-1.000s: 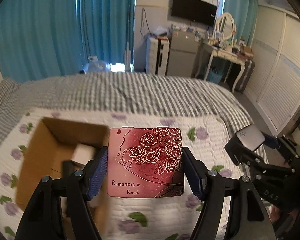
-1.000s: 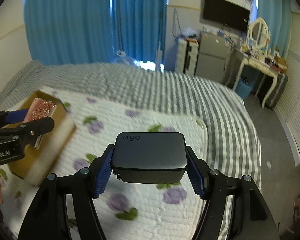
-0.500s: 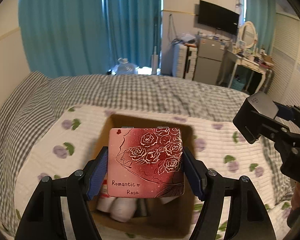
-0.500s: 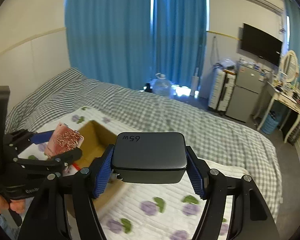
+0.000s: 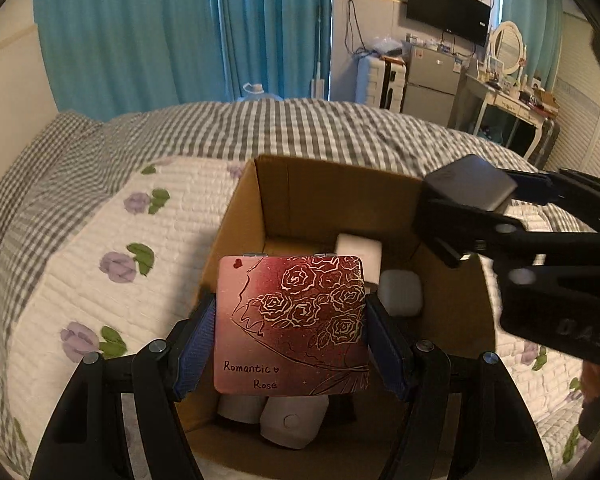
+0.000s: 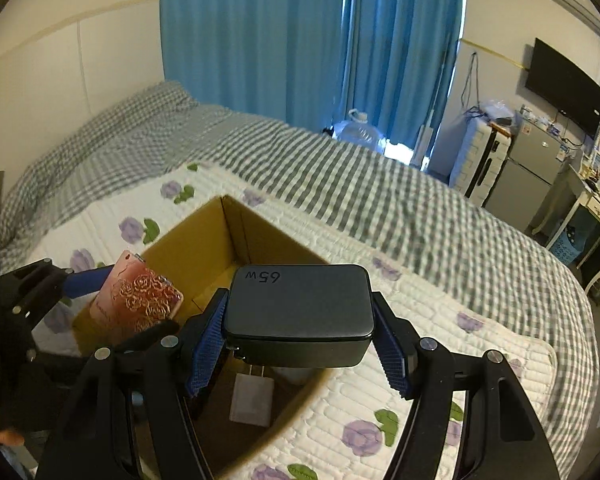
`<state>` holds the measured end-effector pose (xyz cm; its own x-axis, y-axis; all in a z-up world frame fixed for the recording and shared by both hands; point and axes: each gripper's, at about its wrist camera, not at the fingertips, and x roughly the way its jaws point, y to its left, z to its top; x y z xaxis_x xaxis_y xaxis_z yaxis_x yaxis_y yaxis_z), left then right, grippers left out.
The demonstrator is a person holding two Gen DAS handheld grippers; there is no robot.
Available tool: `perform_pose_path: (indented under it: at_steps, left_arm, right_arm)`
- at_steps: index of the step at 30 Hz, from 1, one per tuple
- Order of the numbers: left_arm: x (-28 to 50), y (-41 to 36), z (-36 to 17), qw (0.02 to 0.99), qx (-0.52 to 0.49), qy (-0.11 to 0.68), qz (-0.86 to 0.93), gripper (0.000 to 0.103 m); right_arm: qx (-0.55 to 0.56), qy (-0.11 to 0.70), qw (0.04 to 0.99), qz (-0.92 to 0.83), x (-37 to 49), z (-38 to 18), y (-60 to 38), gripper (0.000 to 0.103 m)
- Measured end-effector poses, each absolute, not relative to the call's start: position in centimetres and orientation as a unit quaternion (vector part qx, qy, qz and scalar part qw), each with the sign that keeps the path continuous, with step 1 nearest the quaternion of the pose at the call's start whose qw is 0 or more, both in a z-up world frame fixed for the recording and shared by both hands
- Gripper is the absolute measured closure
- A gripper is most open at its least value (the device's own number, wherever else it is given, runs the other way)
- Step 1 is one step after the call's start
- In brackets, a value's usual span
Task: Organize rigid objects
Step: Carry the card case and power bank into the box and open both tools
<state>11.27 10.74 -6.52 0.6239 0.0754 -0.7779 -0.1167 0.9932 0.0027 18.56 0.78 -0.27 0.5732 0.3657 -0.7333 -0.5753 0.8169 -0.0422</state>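
Rose-patterned red case (image 5: 291,322); black charger (image 6: 299,307); brown box (image 5: 320,196).

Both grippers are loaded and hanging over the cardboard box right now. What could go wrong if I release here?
1. The right gripper and left gripper crowd the cardboard box; they may knock together.
2. The 65W charger looks heavy; dropped, it could strike the white plug adapter below.
3. The Romantic Rose compact hangs above white items; it may land askew or scratch.
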Motion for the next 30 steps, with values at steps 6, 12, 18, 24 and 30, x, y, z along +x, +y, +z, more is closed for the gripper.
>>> perform_pose_path:
  at_steps: [6,12,18,24,30]
  left_arm:
    - [12.4,11.3,-8.5,0.890,-0.028,0.452,0.053,0.031]
    - [13.3,10.8,-9.4,0.884,-0.013,0.465,0.047,0.031]
    - [13.3,10.4,-9.5,0.885,-0.007,0.462,0.048,0.031]
    - [12.9,10.3,-9.6,0.886,-0.012,0.461,0.045,0.029]
    - [12.4,10.5,-7.9,0.888,-0.032,0.455,0.055,0.028]
  right_arm:
    - [-0.151,0.414,0.854,0.275,20.6,-3.7,3.5,0.036]
    - [-0.126,0.471,0.834,0.258,23.6,-6.8,4.8,0.036]
    - [-0.156,0.463,0.838,0.243,23.6,-7.4,5.8,0.036]
    - [-0.155,0.457,0.845,0.232,23.5,-7.0,5.4,0.025]
    - [-0.122,0.451,0.855,0.225,23.3,-5.1,3.5,0.020]
